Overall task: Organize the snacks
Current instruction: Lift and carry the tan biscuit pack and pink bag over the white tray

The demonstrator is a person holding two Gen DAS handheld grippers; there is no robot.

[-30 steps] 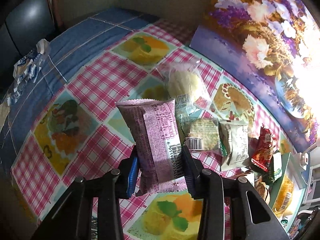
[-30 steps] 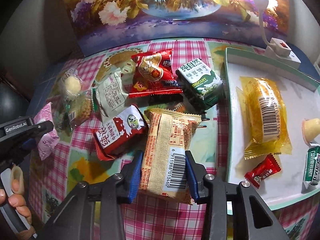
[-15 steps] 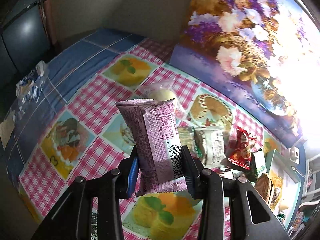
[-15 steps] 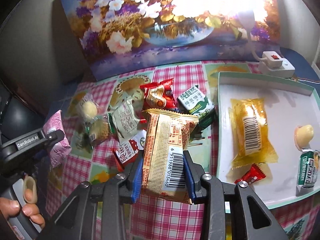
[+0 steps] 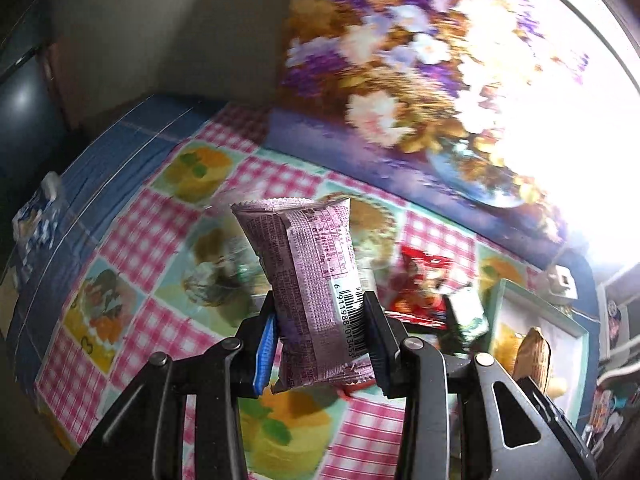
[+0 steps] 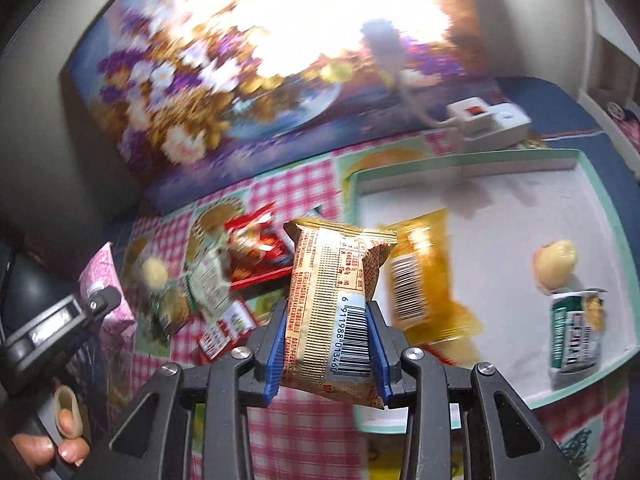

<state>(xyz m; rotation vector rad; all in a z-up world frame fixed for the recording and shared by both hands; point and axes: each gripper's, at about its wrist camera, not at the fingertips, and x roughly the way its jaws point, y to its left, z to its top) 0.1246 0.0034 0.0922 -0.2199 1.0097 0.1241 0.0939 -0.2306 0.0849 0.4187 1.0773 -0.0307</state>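
- Snacks, left wrist view: the left tongs (image 5: pixel 320 344) grip a purple snack packet (image 5: pixel 310 292) by its lower half, barcode facing the camera, upright and lifted clear of the desk (image 5: pixel 160 236) with its pink checked cloth.
- Beyond it lies a red packet (image 5: pixel 422 292), blurred, and further right the white tray (image 5: pixel 540 308) with a pale green rim.
- A flower painting (image 5: pixel 400 92) leans at the back.
- Right wrist view: the right tongs (image 6: pixel 326 344) are clamped on a golden-brown snack packet (image 6: pixel 334 304), held upright above the tray's (image 6: pixel 500 216) near left corner.
- In the tray lie a yellow packet (image 6: pixel 424 280), a small jelly cup (image 6: pixel 556 264) and a green packet (image 6: pixel 576 336).
- A loose heap of snacks (image 6: pixel 224 276) lies on the cloth left of the tray.
- The left tongs (image 6: pixel 96 300) show at the left edge, holding the purple packet (image 6: pixel 104 284).
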